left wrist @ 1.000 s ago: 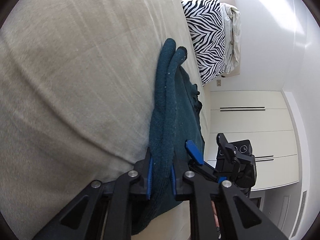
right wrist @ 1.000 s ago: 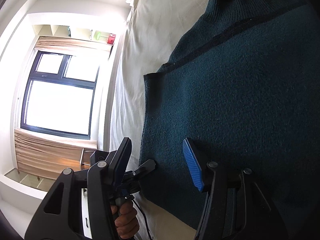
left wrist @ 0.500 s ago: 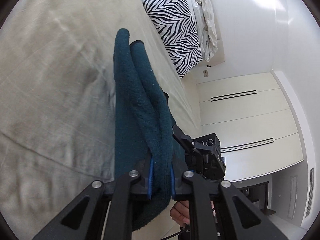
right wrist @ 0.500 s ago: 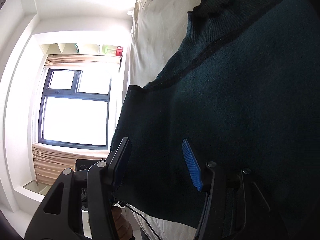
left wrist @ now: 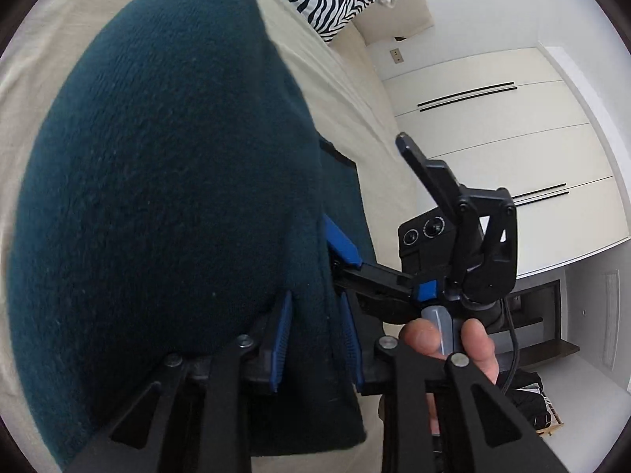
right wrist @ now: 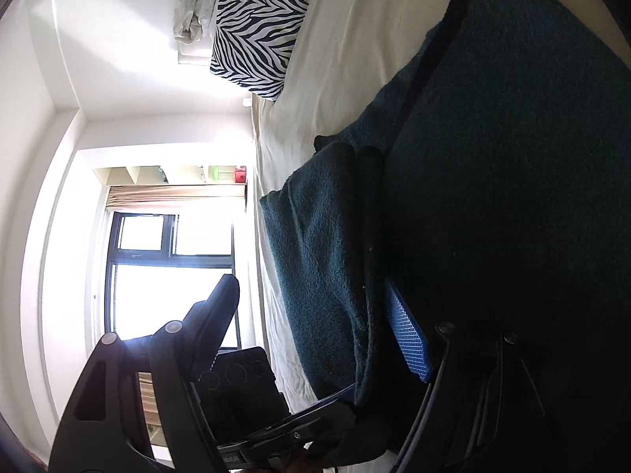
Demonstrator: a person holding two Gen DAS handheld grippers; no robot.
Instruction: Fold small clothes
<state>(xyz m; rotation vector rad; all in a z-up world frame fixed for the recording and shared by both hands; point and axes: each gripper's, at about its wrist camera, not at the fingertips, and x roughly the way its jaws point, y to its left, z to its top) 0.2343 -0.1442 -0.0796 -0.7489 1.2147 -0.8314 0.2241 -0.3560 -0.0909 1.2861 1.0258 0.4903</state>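
Dark teal knitted garment with a black trim line, lying on a cream bedsheet. Far end: black-and-white zebra-striped pillow. Grippers black with blue pads. Wardrobe white with black handle strips; window frame black, curtain beige.

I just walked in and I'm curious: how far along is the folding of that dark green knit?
The teal knit garment already lies doubled over on the bed. Its edge sits between the left tool's blue pads, whose jaws have just been opening. The right tool's jaws have also just been opening and stand wide apart. Left: letting go fully, then perhaps another fold or smoothing.
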